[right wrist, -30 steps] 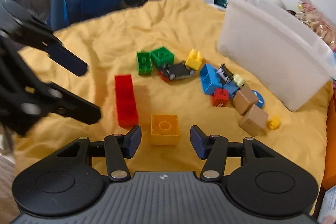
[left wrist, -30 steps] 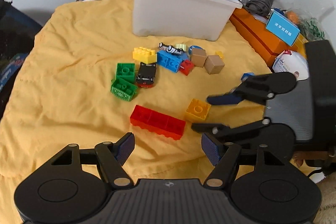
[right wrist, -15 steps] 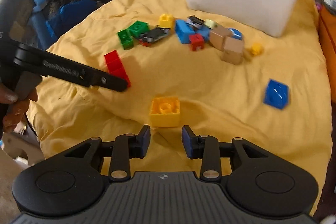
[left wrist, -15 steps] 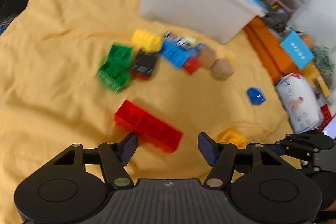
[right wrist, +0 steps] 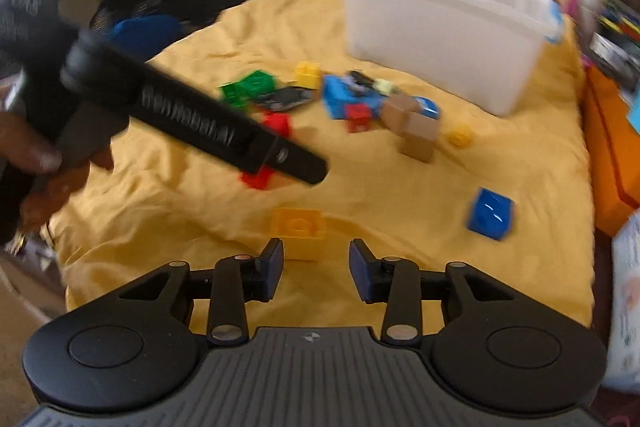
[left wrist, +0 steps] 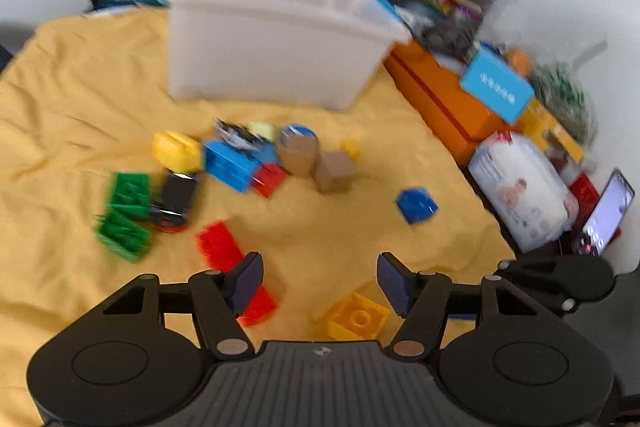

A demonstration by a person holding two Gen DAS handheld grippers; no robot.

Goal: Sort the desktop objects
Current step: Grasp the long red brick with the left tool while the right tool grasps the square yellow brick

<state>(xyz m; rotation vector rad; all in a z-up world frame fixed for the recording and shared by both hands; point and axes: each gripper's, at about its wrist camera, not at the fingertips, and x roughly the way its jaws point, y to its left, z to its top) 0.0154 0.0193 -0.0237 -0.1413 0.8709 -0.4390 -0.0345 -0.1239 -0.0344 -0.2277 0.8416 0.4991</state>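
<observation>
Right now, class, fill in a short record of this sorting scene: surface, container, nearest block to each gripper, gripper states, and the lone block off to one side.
surface: rumpled yellow cloth
container: white plastic bin, upright at the far side of the cloth
near right gripper: square yellow-orange block, just ahead of the open gripper, not gripped
near left gripper: long red block, by one pad, not gripped
left gripper state: open
lone block: blue block, apart from the main pile

orange boxes [left wrist: 444, 95] right of cloth | tissue pack [left wrist: 524, 187] beside phone [left wrist: 608, 213] | dark bag [right wrist: 176, 7] far left
</observation>
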